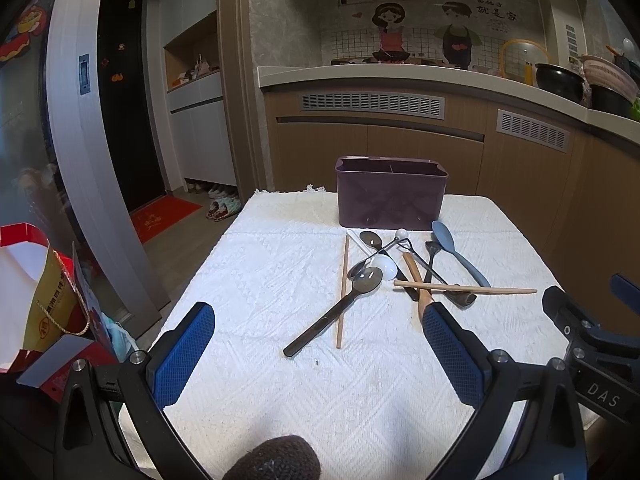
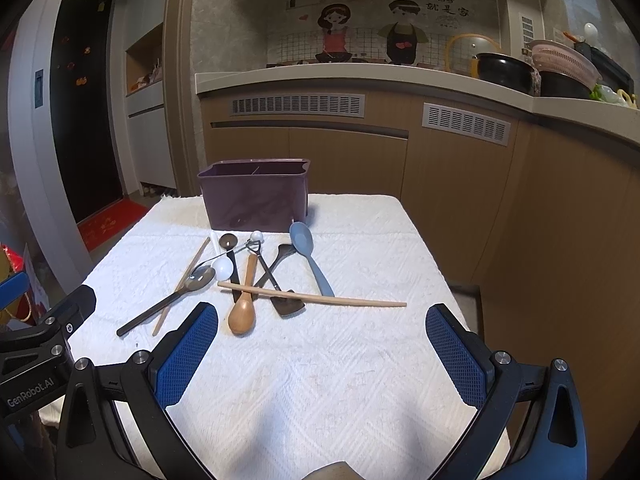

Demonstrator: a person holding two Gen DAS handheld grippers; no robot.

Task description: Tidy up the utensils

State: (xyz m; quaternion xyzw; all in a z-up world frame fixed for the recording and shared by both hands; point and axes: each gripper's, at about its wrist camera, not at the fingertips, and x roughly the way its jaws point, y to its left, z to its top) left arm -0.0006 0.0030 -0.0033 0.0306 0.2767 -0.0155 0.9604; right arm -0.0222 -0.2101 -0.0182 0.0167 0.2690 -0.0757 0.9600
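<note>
A purple utensil holder (image 1: 390,194) (image 2: 256,196) stands at the far side of a white cloth-covered table (image 1: 280,264) (image 2: 360,248). In front of it lies a loose pile: a blue spoon (image 1: 456,248) (image 2: 310,256), a wooden spoon (image 2: 243,308), two chopsticks (image 1: 342,292) (image 2: 320,298), a long dark metal spoon (image 1: 340,308) (image 2: 168,304), a white spoon (image 1: 384,266) (image 2: 223,268) and a dark spatula (image 2: 286,306). My left gripper (image 1: 318,328) is open, short of the pile. My right gripper (image 2: 322,330) is open too, just before the wooden spoon.
Wooden cabinets and a counter with pots (image 2: 508,70) and a pink basket (image 2: 560,58) run behind and to the right. A red and white paper bag (image 1: 36,300) sits left of the table. A doorway with a red mat (image 1: 160,216) is at far left.
</note>
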